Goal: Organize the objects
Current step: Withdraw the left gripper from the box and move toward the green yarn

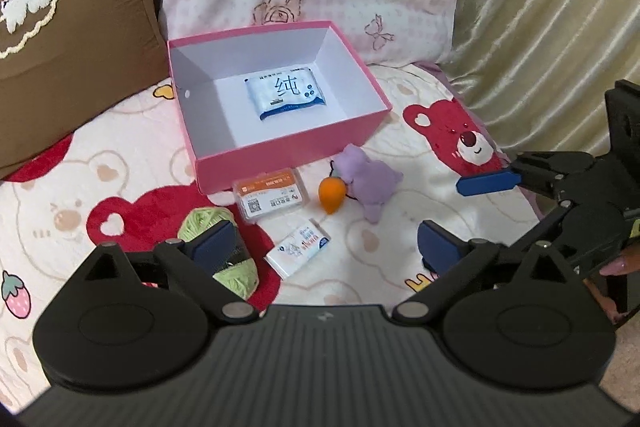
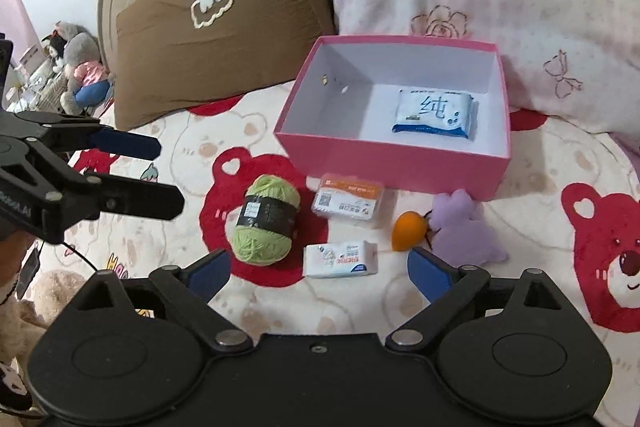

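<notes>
Two open grippers hover over a bed with four small items yet to go into a pink box.

The left gripper and the right gripper both stand wide with nothing between their jaws, angled down at the bear-print bedspread. Just ahead lie a tissue pack, a card case, a ball of green yarn and a purple plush toy with an orange carrot. The yarn, long axis running roughly away from the cameras, sits on the left gripper's side and probably suits it best; the toy lies nearer the right. Beyond them, the box holds one pack of wipes.
</notes>
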Tool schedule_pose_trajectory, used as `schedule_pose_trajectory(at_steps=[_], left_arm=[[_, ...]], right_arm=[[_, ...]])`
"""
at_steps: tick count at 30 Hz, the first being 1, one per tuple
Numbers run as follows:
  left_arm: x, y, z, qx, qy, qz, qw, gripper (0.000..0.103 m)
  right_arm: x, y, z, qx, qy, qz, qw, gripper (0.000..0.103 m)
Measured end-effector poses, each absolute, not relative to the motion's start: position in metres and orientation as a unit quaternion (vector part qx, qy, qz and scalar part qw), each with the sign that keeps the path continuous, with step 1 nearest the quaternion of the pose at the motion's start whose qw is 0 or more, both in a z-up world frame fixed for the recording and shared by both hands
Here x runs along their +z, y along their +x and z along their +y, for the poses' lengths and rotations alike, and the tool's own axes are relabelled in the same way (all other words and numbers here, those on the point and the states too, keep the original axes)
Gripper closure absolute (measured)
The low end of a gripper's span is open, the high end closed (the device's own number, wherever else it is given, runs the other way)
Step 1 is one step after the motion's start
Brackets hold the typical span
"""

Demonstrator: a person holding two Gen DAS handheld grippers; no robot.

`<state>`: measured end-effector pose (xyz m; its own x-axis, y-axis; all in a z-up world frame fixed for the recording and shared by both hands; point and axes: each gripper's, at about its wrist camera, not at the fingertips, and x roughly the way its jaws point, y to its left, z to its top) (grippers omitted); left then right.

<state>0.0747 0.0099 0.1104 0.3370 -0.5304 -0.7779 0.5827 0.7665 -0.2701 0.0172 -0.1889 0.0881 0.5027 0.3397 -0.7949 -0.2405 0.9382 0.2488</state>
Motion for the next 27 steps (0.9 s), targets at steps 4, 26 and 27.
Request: schedule_pose_trajectory(at_steps=[4,26,27], left_arm=[[0.107,0.071,0.01,-0.343,0.029,0.462,0.817,0.003],[0.017,0.101,0.037,-0.31,-0.032,0.543,0.779,0.0],[0.013,0.102,0.039,-0.308,-0.034,0.543,0.781,0.0]], right_arm=[[0.088,0.015,-0.179,0.193,0.051,0.476,0.857,0.002],[0.051,0.025,-0.152,0.214,0.043,0.474,0.853,0.002],[0.046,0.027,-0.151,0.208,0.048,0.476,0.853,0.002]])
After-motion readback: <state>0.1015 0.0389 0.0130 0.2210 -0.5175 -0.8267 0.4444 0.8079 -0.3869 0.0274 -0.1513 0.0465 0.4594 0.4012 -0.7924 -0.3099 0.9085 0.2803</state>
